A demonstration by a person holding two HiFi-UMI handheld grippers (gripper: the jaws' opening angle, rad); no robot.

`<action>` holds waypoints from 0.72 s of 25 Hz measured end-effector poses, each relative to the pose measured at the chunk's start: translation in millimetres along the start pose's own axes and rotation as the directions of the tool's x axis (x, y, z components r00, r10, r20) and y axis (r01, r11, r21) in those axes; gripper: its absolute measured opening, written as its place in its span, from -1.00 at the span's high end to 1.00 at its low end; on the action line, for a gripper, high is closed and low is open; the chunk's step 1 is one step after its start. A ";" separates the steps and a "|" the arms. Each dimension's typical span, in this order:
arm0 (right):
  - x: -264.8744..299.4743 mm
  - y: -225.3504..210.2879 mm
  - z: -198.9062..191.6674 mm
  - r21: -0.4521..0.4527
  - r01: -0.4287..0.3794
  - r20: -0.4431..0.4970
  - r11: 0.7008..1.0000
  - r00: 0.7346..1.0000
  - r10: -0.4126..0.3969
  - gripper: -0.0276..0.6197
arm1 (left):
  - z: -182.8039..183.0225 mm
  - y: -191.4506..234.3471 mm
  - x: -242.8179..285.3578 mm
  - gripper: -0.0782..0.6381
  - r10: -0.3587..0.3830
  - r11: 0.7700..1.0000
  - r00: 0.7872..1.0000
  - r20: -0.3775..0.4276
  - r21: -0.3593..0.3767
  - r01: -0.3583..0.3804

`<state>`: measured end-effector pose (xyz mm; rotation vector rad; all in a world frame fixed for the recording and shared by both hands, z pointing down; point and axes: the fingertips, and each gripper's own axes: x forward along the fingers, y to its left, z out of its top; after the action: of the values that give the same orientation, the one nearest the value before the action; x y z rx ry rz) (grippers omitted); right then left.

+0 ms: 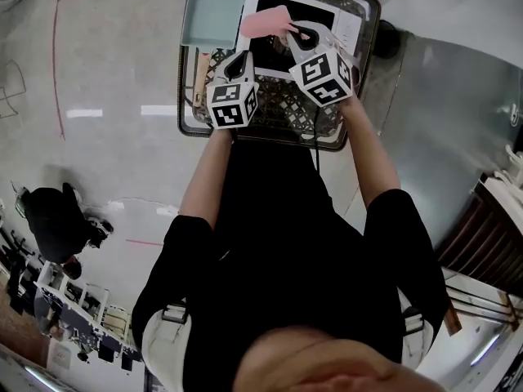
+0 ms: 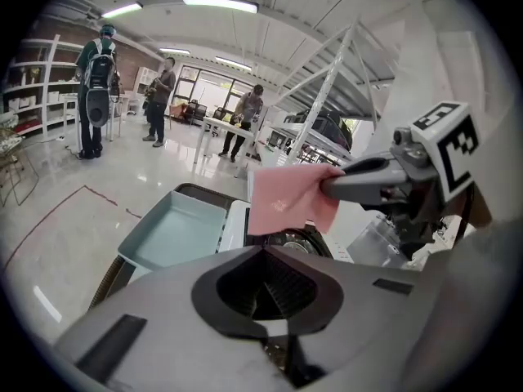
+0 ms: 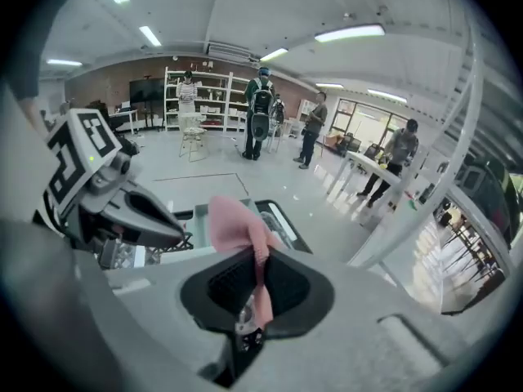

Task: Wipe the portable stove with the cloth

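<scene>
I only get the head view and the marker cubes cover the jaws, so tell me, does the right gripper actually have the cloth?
Observer: Yes. In the right gripper view, the right gripper is shut on the cloth, which runs between its jaws and fans out above them.
Operator: And the left one?
Observer: The left gripper is shut, with nothing between its jaws.
Operator: Is the cloth on the stove?
Observer: Not that I can see. In the left gripper view it hangs from the right gripper's tip over the stove, with no contact showing.
</scene>
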<state>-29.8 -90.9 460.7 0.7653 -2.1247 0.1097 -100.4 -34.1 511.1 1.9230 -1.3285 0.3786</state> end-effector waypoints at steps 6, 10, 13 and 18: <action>42.5 -52.9 51.4 -0.035 0.095 0.044 0.995 0.995 -0.094 0.87 | 11.7 8.4 2.7 0.78 0.020 1.000 1.000 0.016 -0.023 -0.020; 81.3 -67.7 56.9 -0.062 0.166 0.012 0.984 0.986 -0.165 0.87 | 13.8 25.7 2.1 0.78 0.046 0.998 0.999 0.007 -0.034 -0.045; 108.6 -60.3 45.2 -0.091 0.176 -0.042 0.980 0.983 -0.181 0.87 | 12.3 42.8 0.5 0.78 0.068 0.996 0.998 -0.001 -0.052 -0.068; 146.2 -32.4 9.8 -0.127 0.088 -0.164 0.988 0.980 -0.108 0.87 | 8.7 59.2 2.1 0.78 0.080 0.995 0.997 -0.019 -0.057 -0.081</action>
<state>-84.2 -191.1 558.3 0.7612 -1.9098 -0.0043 -153.9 -52.2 531.1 1.8195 -1.3943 0.3911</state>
